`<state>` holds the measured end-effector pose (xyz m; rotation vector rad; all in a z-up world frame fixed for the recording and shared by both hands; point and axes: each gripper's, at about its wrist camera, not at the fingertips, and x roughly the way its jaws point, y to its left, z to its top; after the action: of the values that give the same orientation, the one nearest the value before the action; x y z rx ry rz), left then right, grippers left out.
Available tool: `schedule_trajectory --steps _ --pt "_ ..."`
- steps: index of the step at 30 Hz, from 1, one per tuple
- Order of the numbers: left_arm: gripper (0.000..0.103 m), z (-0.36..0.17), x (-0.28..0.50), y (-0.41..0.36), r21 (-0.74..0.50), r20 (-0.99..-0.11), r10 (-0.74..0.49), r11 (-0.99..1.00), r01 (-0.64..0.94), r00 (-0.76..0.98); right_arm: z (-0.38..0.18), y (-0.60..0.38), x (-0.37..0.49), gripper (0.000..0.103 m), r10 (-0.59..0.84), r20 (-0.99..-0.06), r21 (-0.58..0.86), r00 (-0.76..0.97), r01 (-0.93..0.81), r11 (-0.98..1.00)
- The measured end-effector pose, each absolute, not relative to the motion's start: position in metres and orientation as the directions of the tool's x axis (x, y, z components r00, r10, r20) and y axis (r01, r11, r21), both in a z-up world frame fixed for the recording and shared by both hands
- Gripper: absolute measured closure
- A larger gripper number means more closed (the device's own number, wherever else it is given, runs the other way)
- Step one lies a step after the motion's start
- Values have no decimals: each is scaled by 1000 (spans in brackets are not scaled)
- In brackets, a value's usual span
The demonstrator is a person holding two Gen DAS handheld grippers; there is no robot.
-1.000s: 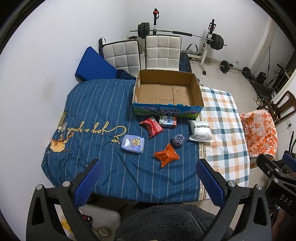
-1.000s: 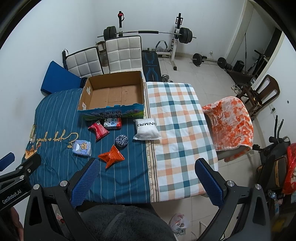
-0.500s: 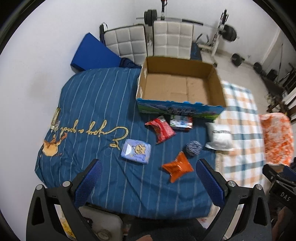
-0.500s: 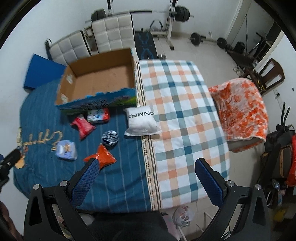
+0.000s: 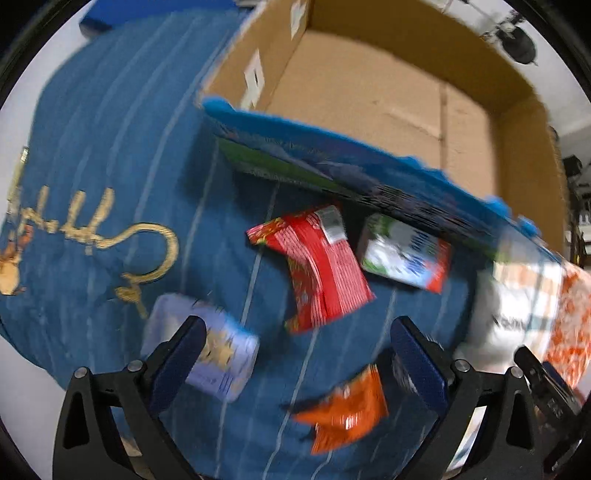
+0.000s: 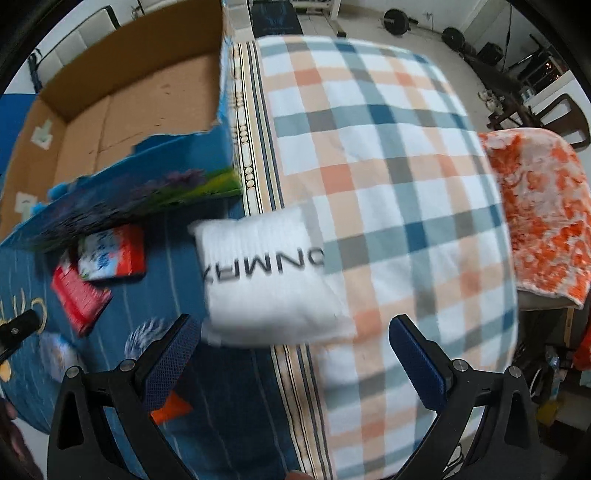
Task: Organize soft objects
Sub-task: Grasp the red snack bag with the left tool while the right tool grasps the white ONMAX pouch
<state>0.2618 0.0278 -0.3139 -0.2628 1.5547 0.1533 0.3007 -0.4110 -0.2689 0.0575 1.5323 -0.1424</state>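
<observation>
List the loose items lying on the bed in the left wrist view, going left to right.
Pale blue pack → red packet → orange packet → green-and-white pack → white pouch. The orange packet lies nearer the camera than the red one, so those two overlap a little in the order.

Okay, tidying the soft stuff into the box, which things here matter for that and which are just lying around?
For the job:
cardboard box
red packet
orange packet
pale blue pack
white pouch
red and white pack
yarn ball

Just around:
striped blue cover
checked blanket
orange throw
weight plates
</observation>
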Motion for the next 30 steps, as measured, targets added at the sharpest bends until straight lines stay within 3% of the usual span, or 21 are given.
schedule_trajectory --steps 10,15,20,28,30 --pt "13 -378 292 27 -62 -995 -83 949 -311 -55 -322 -414 333 0 -8 -998 -17 -66 145 989" --pt "57 -372 294 18 -131 -990 -139 955 -265 -13 -341 -415 347 0 73 -991 52 -109 183 982" --pt "68 -354 291 -9 -111 -994 -114 978 -174 -4 -355 -406 359 3 52 -986 28 -157 146 989" --pt "66 -341 252 -10 -113 -992 -123 973 -203 -35 -367 -412 358 12 105 -966 86 -235 89 992" --pt "54 -336 247 3 -143 -987 -156 947 -286 -23 -367 -420 363 12 125 -966 103 -228 107 989"
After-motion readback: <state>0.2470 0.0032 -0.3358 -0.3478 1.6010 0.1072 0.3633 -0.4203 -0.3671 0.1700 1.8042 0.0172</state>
